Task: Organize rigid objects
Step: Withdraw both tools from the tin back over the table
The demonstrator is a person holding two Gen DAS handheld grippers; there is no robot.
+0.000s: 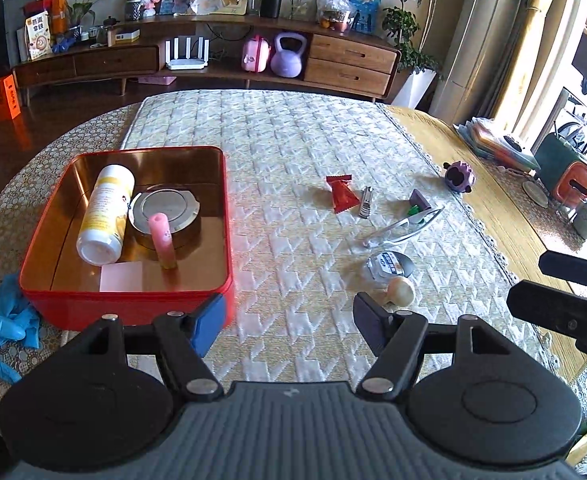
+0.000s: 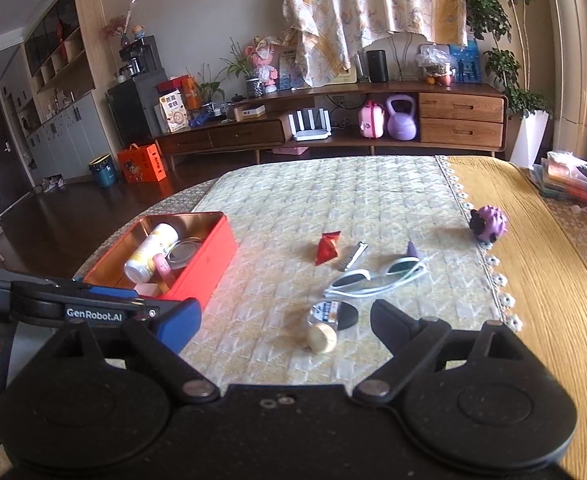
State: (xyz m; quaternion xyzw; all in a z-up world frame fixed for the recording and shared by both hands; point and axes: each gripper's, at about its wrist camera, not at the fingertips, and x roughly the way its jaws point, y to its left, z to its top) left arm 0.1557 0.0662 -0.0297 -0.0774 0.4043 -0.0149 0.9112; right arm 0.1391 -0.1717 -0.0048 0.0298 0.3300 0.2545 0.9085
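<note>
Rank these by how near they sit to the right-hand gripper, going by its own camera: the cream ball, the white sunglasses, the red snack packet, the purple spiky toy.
1. Cream ball, just ahead of the right gripper.
2. White sunglasses, beyond, slightly right.
3. Red snack packet, mid-cloth.
4. Purple spiky toy, far right at the cloth's edge.

Sunlit room: long wooden sideboard (image 2: 333, 120), dark floor (image 2: 73, 216), perhaps a floral curtain (image 2: 365, 4).

Bottle (image 1: 103, 216) in tin (image 1: 133, 300), left of sunglasses (image 1: 403, 226).
</note>
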